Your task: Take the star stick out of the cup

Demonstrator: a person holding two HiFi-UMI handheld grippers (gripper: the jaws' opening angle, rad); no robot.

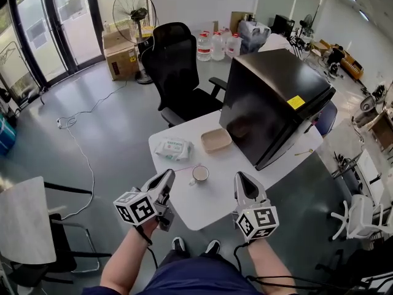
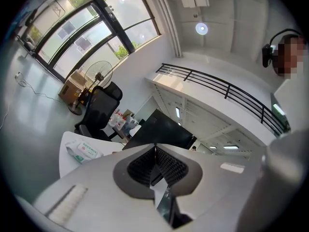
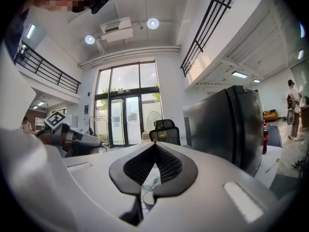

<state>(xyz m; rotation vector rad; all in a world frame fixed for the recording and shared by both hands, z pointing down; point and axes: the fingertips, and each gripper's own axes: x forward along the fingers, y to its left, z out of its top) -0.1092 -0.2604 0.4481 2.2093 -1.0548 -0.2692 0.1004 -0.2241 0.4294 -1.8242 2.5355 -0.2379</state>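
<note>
A white cup (image 1: 200, 174) stands near the front edge of the white table (image 1: 215, 201). A thin pale stick (image 1: 184, 169) seems to lean out of it to the left; I cannot make out a star. My left gripper (image 1: 170, 174) hovers just left of the cup, jaws shut and empty. My right gripper (image 1: 240, 177) hovers just right of the cup, also shut on nothing. In the right gripper view the cup (image 3: 147, 198) shows low down, under the closed jaws (image 3: 155, 144). The left gripper view's jaws (image 2: 155, 147) point over the table; the cup is hidden there.
A wipes packet (image 1: 173, 148) and a beige tray (image 1: 216, 139) lie behind the cup. A black mini fridge (image 1: 270, 100) fills the table's right side, with a small yellowish stick (image 1: 303, 153) beside it. A black office chair (image 1: 175, 66) stands beyond the table.
</note>
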